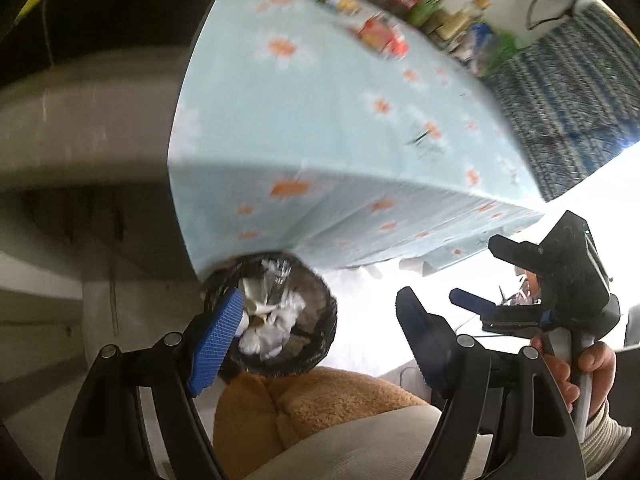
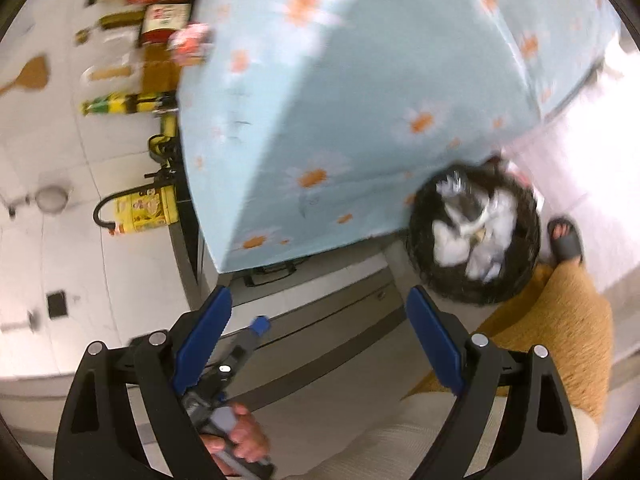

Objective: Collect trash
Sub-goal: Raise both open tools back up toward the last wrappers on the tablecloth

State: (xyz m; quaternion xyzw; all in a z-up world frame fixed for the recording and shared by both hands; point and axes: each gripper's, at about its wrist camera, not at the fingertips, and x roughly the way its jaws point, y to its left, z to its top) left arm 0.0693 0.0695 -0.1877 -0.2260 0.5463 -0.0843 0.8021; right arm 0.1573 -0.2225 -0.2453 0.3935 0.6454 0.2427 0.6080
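A black-lined trash bin [image 1: 316, 320] stands on the floor by the table's corner, filled with crumpled white paper and clear plastic [image 1: 272, 320]. It also shows in the right wrist view [image 2: 520, 280], with the trash [image 2: 476, 236] inside. My left gripper [image 1: 316, 336] is open and empty, hovering above the bin. My right gripper [image 2: 320, 340] is open and empty, held left of the bin above the floor. The right gripper also shows in the left wrist view [image 1: 476, 276], to the right.
A table with a light blue daisy cloth [image 1: 320, 120] fills the upper view, also seen in the right wrist view [image 2: 360, 100]. Colourful packages [image 1: 384, 36] lie at its far side. Bottles and boxes [image 2: 144, 204] stand along the tiled wall. My foot in a sandal [image 2: 566, 240] is beside the bin.
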